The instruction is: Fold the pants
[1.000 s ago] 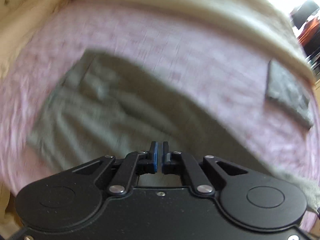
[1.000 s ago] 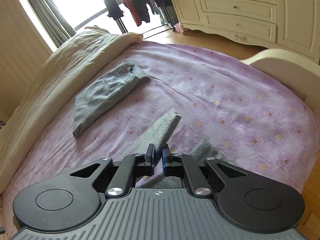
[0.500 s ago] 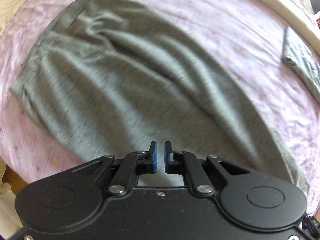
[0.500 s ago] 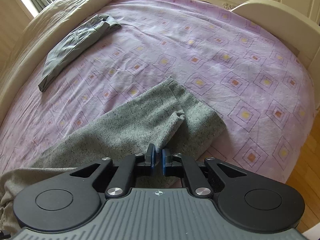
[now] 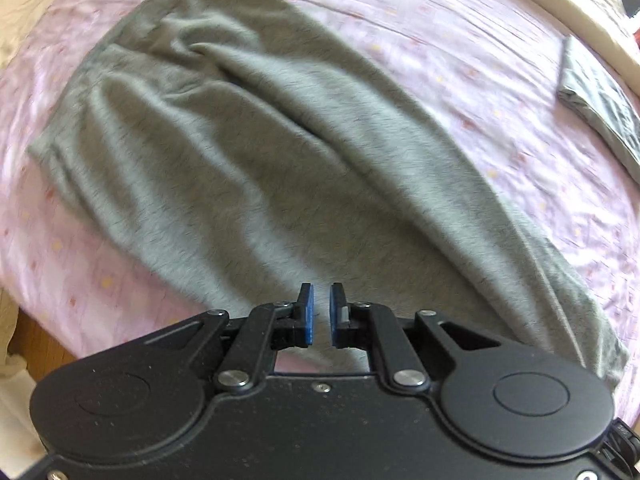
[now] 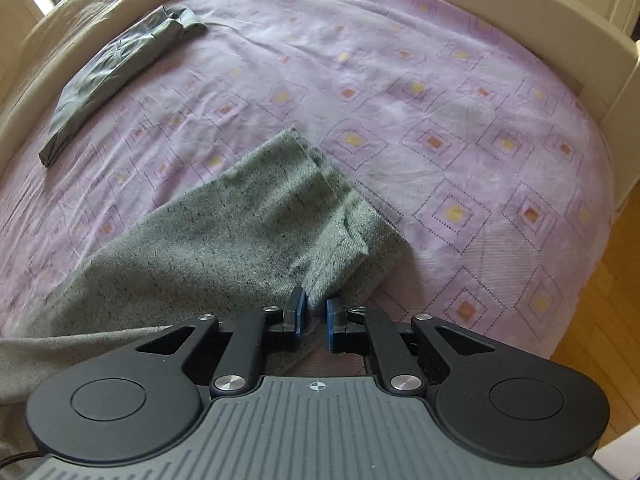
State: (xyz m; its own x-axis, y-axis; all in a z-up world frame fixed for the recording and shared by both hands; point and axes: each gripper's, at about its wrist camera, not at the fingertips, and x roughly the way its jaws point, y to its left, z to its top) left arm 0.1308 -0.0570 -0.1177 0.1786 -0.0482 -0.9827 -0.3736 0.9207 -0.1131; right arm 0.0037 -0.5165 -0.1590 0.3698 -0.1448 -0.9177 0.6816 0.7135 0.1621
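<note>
Lilac bedsheet (image 6: 440, 80) bears soft, limp grey pants (image 5: 260, 152) near its edge; best gripped at waistband and hems. Left gripper (image 5: 321, 316) is opening, empty; right gripper (image 6: 316, 314) is opening, hem loosely between.

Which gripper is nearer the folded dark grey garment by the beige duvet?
Neither clearly. Left gripper and right gripper both hover over the grey pants, far from that garment.
</note>
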